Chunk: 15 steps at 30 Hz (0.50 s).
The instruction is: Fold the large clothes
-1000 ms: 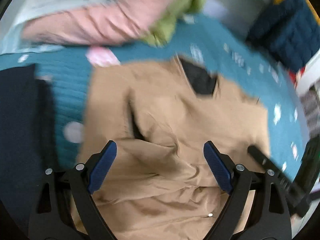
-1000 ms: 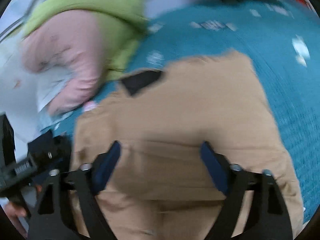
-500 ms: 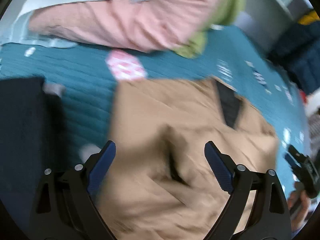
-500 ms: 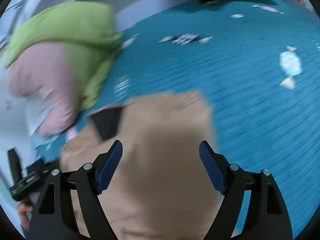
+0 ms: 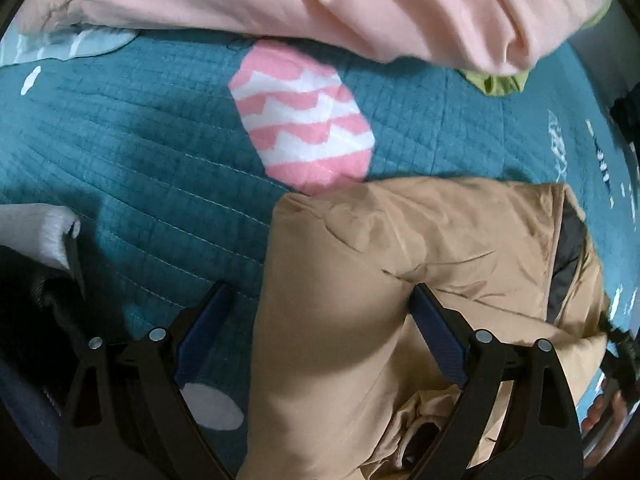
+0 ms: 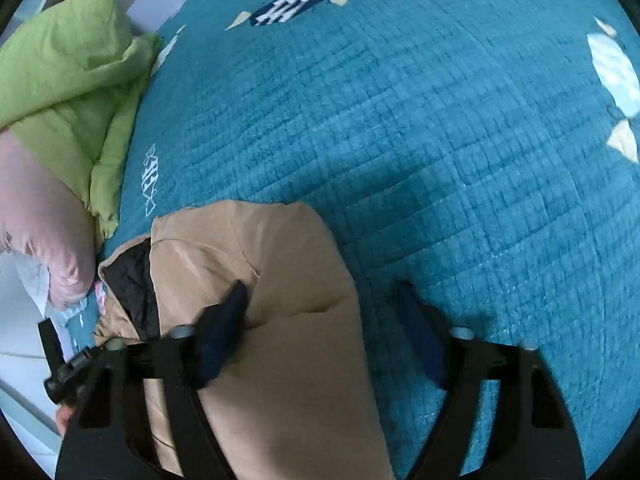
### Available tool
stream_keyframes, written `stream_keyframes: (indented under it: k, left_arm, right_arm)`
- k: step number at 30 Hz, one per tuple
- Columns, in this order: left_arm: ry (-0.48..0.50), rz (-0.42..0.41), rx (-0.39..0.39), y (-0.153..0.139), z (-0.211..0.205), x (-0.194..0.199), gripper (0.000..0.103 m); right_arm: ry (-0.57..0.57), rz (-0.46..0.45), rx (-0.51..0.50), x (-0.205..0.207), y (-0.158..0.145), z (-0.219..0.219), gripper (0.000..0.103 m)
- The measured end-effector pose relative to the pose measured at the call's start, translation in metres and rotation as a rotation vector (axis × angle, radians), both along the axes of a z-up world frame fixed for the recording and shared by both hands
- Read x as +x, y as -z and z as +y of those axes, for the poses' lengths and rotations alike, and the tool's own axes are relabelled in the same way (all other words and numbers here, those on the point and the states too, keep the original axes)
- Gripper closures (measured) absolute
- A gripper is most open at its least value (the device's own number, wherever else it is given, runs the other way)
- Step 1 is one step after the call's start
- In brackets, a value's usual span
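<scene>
The tan padded jacket [image 5: 360, 300] lies on the teal quilted bedspread [image 5: 132, 160], filling the lower centre and right of the left wrist view and the lower left of the right wrist view [image 6: 280, 320]. Its black lining [image 5: 566, 256] shows along one edge. Half a second ago the garment was a blur spread wider across both views; now it sits as a narrower, rounded bundle with a clean fold line at its top edge (a fold appears to have just been laid down, though the frames do not show the fold itself being made).

The left gripper [image 5: 316, 340] stands with its jaws wide apart; one blue pad presses into the jacket's surface and the other rests over the bedspread, so nothing is clamped. The right gripper [image 6: 324, 332] is likewise spread open, its left pad dimpling the fabric and its right pad over bare quilt. Both seem to be patting or steadying the bundle, not carrying it.

Judged from this, the jacket is largely folded, and what remains is probably smoothing or one last fold.

Beyond the jacket lie a pink-and-white striped patch [image 5: 304, 120] on the quilt, a pink garment [image 5: 320, 4] across the top of the left view, and a green garment [image 6: 68, 92] at the upper left of the right view.
</scene>
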<state>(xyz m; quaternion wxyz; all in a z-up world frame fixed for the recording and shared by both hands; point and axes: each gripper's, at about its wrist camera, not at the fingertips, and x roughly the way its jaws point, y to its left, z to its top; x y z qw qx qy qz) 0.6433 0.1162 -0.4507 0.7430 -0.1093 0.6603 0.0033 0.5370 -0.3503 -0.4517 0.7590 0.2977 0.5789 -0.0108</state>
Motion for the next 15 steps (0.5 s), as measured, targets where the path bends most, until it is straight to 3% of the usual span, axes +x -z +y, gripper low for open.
stream_keyframes:
  k: [1, 3, 5, 7, 15]
  left_arm:
    - [0.017, -0.013, -0.012, -0.003, 0.000, -0.001, 0.034]
    - [0.086, -0.039, -0.020, -0.011, -0.007, -0.006, 0.050]
    - [0.135, -0.063, -0.003, -0.020, -0.012, -0.011, 0.075]
    - [0.141, -0.097, -0.013, -0.031, -0.011, -0.018, 0.085]
    - [0.209, -0.338, -0.093, -0.116, -0.009, -0.091, 0.088]
  right_arm:
    - [-0.010, 0.003, 0.013, -0.002, 0.000, 0.001, 0.078]
    - [-0.030, -0.019, -0.008, -0.007, -0.008, 0.002, 0.089]
    - [-0.028, -0.070, -0.007, -0.015, -0.019, 0.004, 0.090]
    - [-0.049, -0.123, -0.019, -0.025, -0.036, 0.008, 0.091]
    - [-0.080, -0.342, -0.058, -0.090, -0.109, 0.032, 0.092]
